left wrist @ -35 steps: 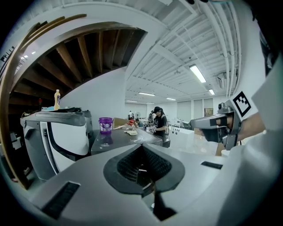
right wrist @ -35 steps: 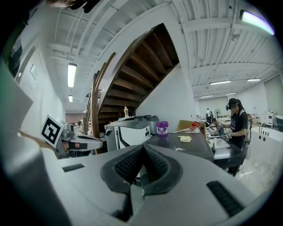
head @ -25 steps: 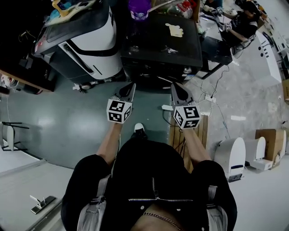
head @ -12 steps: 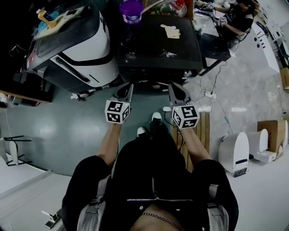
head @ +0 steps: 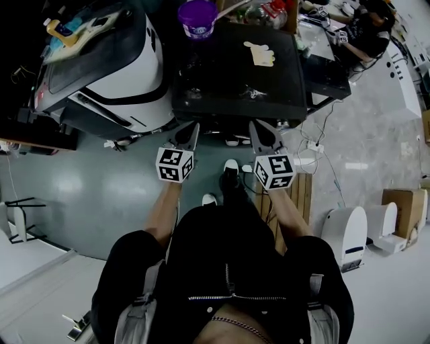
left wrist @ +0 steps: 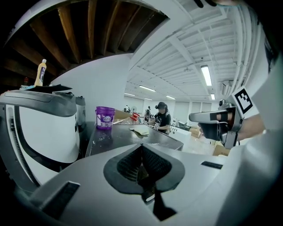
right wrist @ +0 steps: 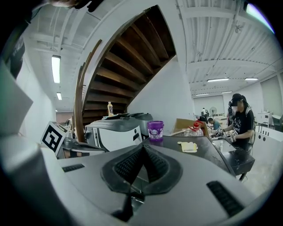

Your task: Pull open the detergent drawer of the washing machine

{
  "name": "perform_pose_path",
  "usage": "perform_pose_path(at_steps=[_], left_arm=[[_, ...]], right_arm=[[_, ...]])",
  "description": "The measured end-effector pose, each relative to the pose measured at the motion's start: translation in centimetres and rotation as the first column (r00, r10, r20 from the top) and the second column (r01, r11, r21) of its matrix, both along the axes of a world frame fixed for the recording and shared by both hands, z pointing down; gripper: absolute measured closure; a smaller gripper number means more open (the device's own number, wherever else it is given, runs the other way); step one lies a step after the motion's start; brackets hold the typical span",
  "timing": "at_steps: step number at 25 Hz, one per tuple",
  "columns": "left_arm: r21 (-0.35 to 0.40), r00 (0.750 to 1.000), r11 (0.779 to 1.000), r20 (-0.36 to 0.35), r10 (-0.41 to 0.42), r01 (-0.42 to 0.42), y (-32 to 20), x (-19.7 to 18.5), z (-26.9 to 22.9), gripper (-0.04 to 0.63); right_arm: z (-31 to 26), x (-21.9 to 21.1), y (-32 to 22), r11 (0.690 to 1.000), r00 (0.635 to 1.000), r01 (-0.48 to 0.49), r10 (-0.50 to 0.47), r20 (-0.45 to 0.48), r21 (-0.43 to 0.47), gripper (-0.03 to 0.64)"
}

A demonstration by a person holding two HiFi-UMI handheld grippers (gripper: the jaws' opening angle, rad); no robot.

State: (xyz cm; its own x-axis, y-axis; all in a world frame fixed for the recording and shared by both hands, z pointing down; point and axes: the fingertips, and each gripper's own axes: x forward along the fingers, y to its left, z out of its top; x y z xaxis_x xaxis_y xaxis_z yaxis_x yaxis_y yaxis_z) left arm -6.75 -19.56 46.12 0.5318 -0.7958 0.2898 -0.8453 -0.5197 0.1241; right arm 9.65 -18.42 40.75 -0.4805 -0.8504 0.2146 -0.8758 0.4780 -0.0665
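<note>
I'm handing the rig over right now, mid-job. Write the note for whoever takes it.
Left gripper: shut, empty.
Right gripper: shut, empty.
Both are side by side just short of the washing machine, touching nothing.
On its top: purple tub, yellow cloth.
Done: nothing yet.
To do: find the detergent drawer, which no view shows, grip it, pull it open.

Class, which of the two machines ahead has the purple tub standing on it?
The black-topped machine on the right; the purple tub stands at its far left corner. The white-and-grey machine beside it carries no tub.
</note>
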Motion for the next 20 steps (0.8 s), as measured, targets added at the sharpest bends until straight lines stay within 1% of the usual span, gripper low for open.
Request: perform_pose_path(at_steps=[5, 10, 14, 16, 17, 20], left_arm=[[-0.039, 0.999, 0.999, -0.030, -0.012, 0.011, -2.5, 0.5, 1.4, 0.575], [-0.114, 0.998, 0.993, -0.058, -0.020, 0.013, -3.2, 0.4, 4.9, 0.575], [-0.189, 0.994, 0.981, -0.100, -0.051, 0.031, -3.0, 0.1, 8.2, 0.575], [-0.225, 0.988, 0.974, -0.141, -0.067, 0.034, -2.7, 0.1, 9.7, 0.575], [-0.244, 0.981, 0.969, -0.176, -0.076, 0.032, -2.7, 0.2, 10.4, 0.575], [-0.295, 0.950, 0.956, -0.297, -0.099, 0.007, -2.7, 0.5, 12.5, 0.574]], right_arm=[[1.1, 0.1, -3.1, 0.999, 1.000, 0.024, -0.025, -0.016, -0.034, 0.612], [2.8, -1.6, -4.7, 0.995, 0.997, 0.066, -0.068, -0.025, -0.072, 0.612], [4.6, -2.5, -5.4, 0.991, 0.996, 0.084, -0.086, -0.018, -0.109, 0.611], [5.4, -2.7, -5.6, 0.988, 0.996, 0.089, -0.091, -0.013, -0.126, 0.612], [5.7, -2.8, -5.7, 0.987, 0.996, 0.091, -0.093, -0.011, -0.133, 0.612], [6.5, -3.1, -5.9, 0.984, 0.995, 0.096, -0.098, -0.009, -0.150, 0.612]])
